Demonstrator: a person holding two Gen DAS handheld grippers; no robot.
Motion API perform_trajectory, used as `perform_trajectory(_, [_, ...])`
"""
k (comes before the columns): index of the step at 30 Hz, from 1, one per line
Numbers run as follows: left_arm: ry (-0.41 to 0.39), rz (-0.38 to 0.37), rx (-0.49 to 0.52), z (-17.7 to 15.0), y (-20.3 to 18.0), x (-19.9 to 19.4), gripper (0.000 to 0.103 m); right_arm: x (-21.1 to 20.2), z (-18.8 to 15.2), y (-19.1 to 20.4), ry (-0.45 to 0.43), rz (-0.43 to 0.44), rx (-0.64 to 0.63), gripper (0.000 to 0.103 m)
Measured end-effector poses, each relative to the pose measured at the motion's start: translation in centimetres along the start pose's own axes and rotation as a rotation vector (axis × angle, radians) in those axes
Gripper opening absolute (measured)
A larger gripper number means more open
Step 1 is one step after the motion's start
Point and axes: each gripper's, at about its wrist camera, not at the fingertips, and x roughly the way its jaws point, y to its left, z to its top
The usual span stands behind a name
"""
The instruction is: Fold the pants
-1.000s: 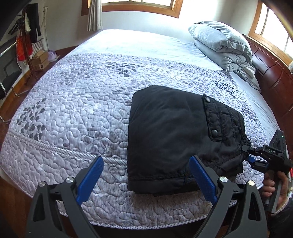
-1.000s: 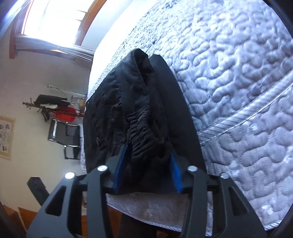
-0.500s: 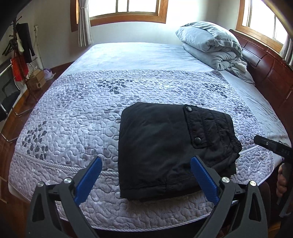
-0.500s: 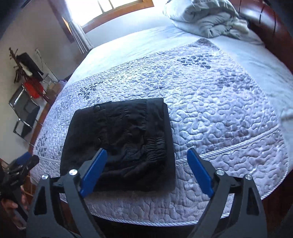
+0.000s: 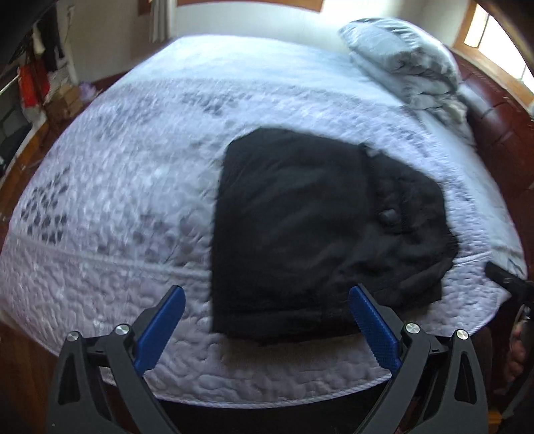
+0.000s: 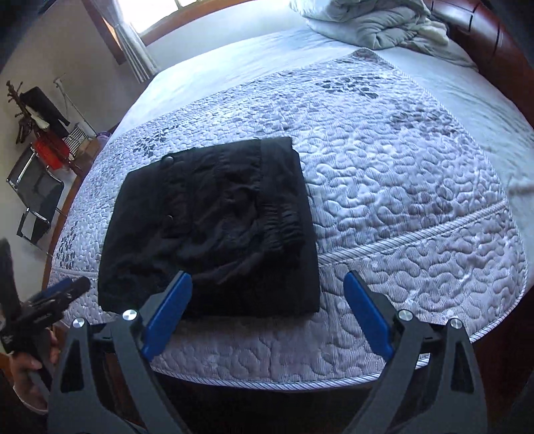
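Note:
Black pants lie folded into a compact rectangle near the front edge of the bed, with a snap pocket flap and gathered waistband on top. My left gripper hovers open just in front of them, nothing between its blue pads. My right gripper also stands open above the bed's front edge, clear of the cloth. In the right wrist view the left gripper shows at lower left, held by a hand. The left wrist view is blurred.
The quilted grey bedspread covers the bed. A folded grey duvet and pillow sit by the dark wooden headboard. A chair and clothes rack stand by the wall at left.
My right gripper let go of the pants' waistband, opened wide and drew back and up from the bed. My left gripper shifted slightly while staying open.

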Motion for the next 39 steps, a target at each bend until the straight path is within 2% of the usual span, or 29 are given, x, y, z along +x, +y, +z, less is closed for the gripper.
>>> perform_trajectory(1, [0.019,0.014,-0.018,-0.3,0.7,0.8,0.099,0.2,-0.1,-0.3,0.005,-0.003,0.004,0.092])
perform_trajectory(3, [0.022,-0.008,-0.064,-0.8,2.6,2.1,0.099,0.4,-0.3,-0.8,0.012,-0.004,0.015,0.092])
perform_trajectory(5, [0.013,-0.108,-0.103,-1.2,4.3,3.1,0.099,0.8,-0.5,-1.3,0.020,-0.006,0.027,0.092])
perform_trajectory(11, [0.077,-0.399,-0.177,-0.6,6.4,5.5,0.099,1.7,-0.8,-1.9,0.044,-0.011,0.040,0.092])
perform_trajectory(14, [0.109,-0.483,-0.173,-0.1,6.3,6.5,0.099,1.8,-0.8,-1.8,0.044,-0.017,0.031,0.092])
perform_trajectory(22, [0.222,-0.568,-0.213,1.0,6.2,9.0,0.099,2.0,-0.3,-2.9,0.037,-0.007,0.051,0.092])
perform_trajectory(27, [0.338,-0.661,-0.276,1.4,6.8,11.5,0.099,2.7,0.3,-4.6,0.042,0.039,0.100,0.092])
perform_trajectory(30, [0.363,-0.666,-0.288,1.6,6.7,11.9,0.099,3.4,1.2,-6.0,0.054,0.103,0.128,0.092])
perform_trajectory(34, [0.376,-0.671,-0.298,1.8,6.4,11.9,0.098,5.6,2.9,-8.1,0.114,0.262,0.191,0.092])
perform_trajectory(39, [0.398,-0.625,-0.304,2.1,6.4,11.8,0.089,9.1,4.2,-9.6,0.201,0.368,0.259,0.092])
